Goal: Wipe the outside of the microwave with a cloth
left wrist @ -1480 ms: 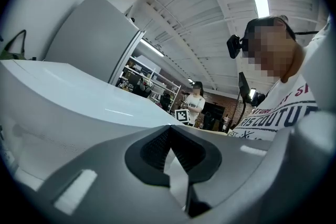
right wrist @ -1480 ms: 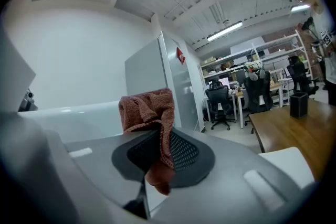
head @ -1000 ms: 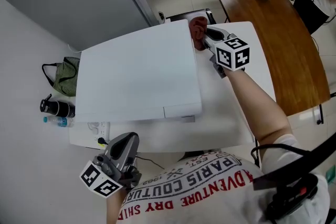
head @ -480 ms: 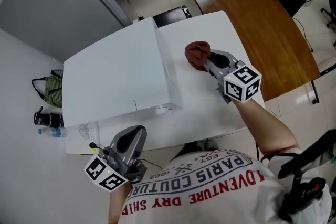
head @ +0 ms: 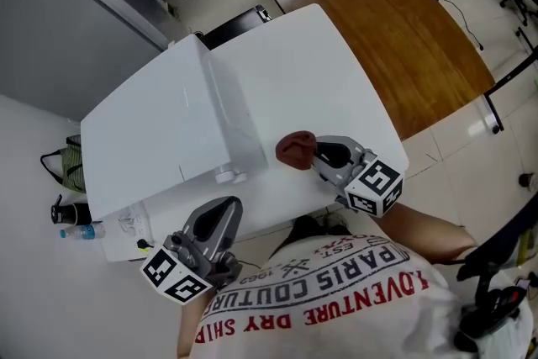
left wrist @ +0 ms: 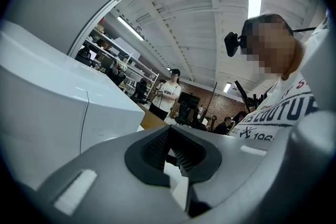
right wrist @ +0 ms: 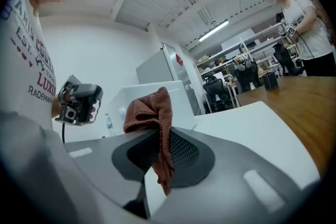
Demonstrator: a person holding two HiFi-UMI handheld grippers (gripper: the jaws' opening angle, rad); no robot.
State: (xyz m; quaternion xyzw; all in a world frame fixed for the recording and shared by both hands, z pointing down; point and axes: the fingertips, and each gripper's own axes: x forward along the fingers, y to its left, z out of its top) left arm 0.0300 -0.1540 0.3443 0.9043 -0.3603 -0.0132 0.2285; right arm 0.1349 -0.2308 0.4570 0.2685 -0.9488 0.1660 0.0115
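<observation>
**Holding the cloth just off the microwave's right flank**

The table under the microwave is a broad white slab, smooth and matte, with bare top showing to the microwave's right. The microwave is a plain white box with flat, smooth panels and softly rounded edges, and a thin seam runs down one face. The right gripper, to the right of the microwave's front corner, has its jaws clamped on the cloth. The cloth is a rust-red terry piece, bunched into a soft lump ahead of the jaws with a tail hanging between the ribbed pads. The left gripper sits just in front of the microwave, its jaws closed together on nothing.

To wipe well, I'd judge the lump of cloth should meet the side panel before any grey plastic does. Press lightly so the pile flattens, then draw long overlapping strokes. The slick casing should offer little drag, and the left gripper could brace the box if it slides.
</observation>
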